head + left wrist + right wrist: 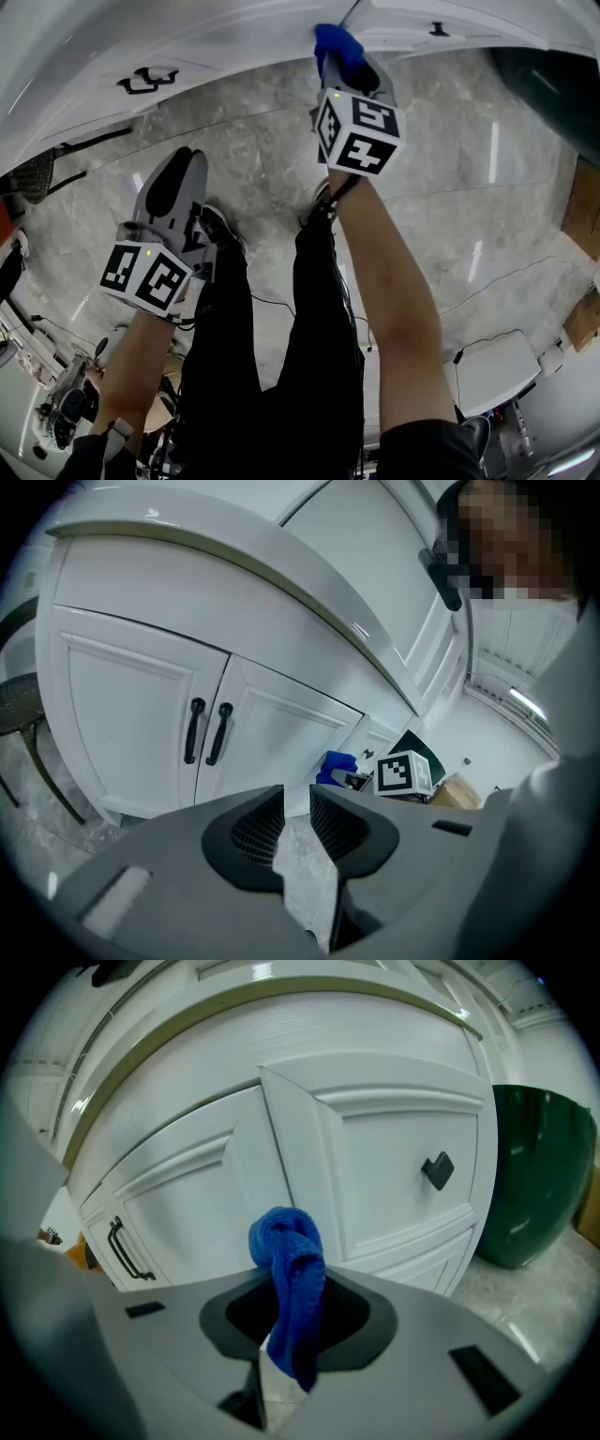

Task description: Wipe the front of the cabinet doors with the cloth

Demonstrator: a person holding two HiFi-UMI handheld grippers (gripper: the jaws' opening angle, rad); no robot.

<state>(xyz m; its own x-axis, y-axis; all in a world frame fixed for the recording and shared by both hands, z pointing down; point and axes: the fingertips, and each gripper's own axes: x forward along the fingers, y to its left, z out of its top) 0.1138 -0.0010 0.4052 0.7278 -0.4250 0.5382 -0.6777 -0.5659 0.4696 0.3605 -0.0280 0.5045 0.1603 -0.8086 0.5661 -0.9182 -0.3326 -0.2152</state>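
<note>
Cloth [286, 1269], just the one, blue, is pinched in my right hand-held gripper [291, 1321]. Its jaws are clamped on it, with a bunched end sticking out past the tips. It's up close to the white cabinet front, and I can't tell if it's actually touching. My left hand-held gripper [296, 817] has its jaws at a narrow gap with nothing between them, just grey marble floor [281, 159] showing through. It hangs lower, well apart from the right one. In the left gripper view I count two doors [141, 724] side by side, with two black bar handles [193, 731] either side of the seam. The right gripper view shows one door with one black knob [437, 1170], and one dark green bin [539, 1185] just beside the cabinet.
</note>
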